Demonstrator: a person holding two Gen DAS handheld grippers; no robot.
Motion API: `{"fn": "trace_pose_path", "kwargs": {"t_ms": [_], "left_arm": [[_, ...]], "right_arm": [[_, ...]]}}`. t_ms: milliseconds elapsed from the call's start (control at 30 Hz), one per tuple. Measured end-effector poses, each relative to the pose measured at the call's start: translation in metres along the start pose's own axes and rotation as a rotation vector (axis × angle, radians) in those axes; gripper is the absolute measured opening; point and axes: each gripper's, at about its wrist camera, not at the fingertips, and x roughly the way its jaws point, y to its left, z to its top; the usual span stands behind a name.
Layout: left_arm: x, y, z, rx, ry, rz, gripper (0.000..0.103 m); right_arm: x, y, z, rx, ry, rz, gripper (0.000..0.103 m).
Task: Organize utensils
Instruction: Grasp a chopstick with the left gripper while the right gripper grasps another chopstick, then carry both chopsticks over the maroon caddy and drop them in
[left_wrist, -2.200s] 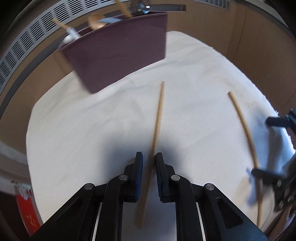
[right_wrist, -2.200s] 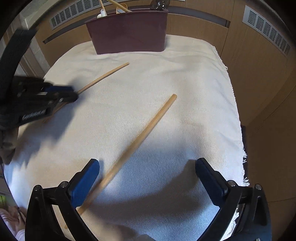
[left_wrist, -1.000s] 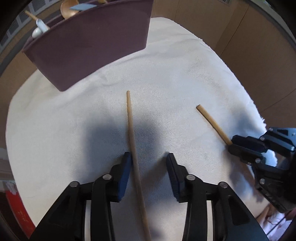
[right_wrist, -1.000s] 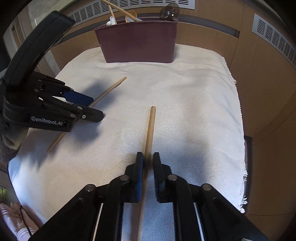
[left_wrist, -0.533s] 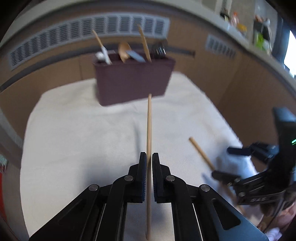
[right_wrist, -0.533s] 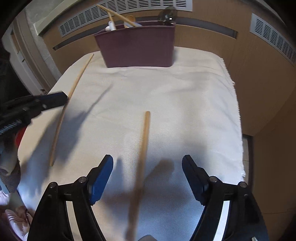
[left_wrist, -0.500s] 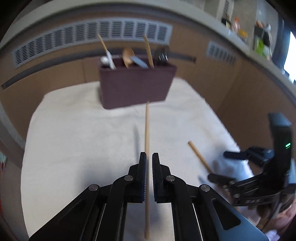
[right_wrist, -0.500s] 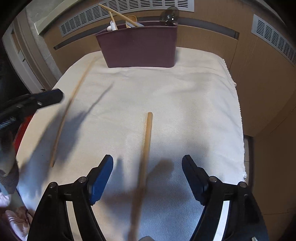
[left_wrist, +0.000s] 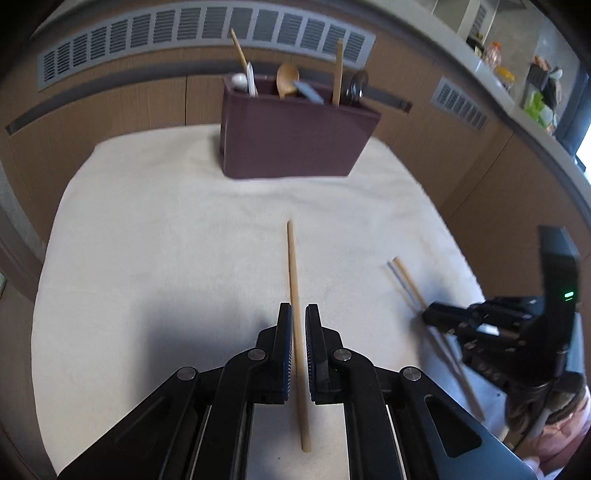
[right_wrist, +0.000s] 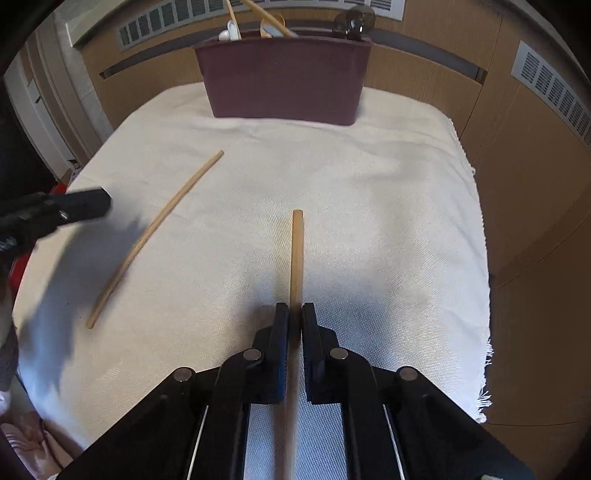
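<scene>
Both grippers — left (left_wrist: 298, 317), right (right_wrist: 295, 315) — each pinch a chopstick (left_wrist: 294, 280) pointing lengthwise, seemingly toward the caddy (left_wrist: 291, 144).

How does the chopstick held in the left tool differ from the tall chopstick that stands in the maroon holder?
Pose: the held chopstick points away from the camera, toward the maroon holder; the tall chopstick stands nearly upright.
Support: the held chopstick is clamped between the shut pads of the left tool, over the white cloth; the tall chopstick rests inside the holder, with only its upper part showing.
Both are thin, pale wooden sticks.
</scene>
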Motion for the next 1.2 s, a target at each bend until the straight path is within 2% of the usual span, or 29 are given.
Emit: {"fn": "trace_pose_path", "kwargs": {"t_ms": [167, 300, 500, 567, 700, 767, 1000, 1200], "left_arm": [[0.022, -0.007, 0.007, 0.054, 0.124, 0.014, 0.008], [0.048, -0.021, 0.026, 0.144, 0.237, 0.093, 0.008], [0.084, -0.039, 0.048, 0.229, 0.369, 0.152, 0.009], [0.089, -0.046, 0.051, 0.263, 0.388, 0.153, 0.009], [0.091, -0.045, 0.054, 0.251, 0.394, 0.133, 0.008], [0.086, -0.039, 0.053, 0.2, 0.363, 0.107, 0.007], [0.009, -0.021, 0.019, 0.004, -0.038, -0.015, 0.005], [-0.046, -0.027, 0.006, -0.031, -0.225, -0.029, 0.005]], "right_arm": [[-0.023, -0.005, 0.003, 0.019, -0.064, 0.03, 0.007], [-0.028, -0.008, 0.003, 0.039, -0.086, 0.045, 0.007], [-0.027, -0.012, -0.001, 0.063, -0.097, 0.066, 0.007], [-0.028, -0.015, -0.001, 0.065, -0.103, 0.069, 0.007], [-0.03, -0.019, 0.002, 0.077, -0.119, 0.075, 0.007], [-0.033, -0.021, 0.003, 0.091, -0.139, 0.086, 0.007], [-0.048, -0.021, 0.004, 0.1, -0.186, 0.089, 0.007], [-0.073, -0.017, 0.005, 0.107, -0.253, 0.097, 0.007]]}}
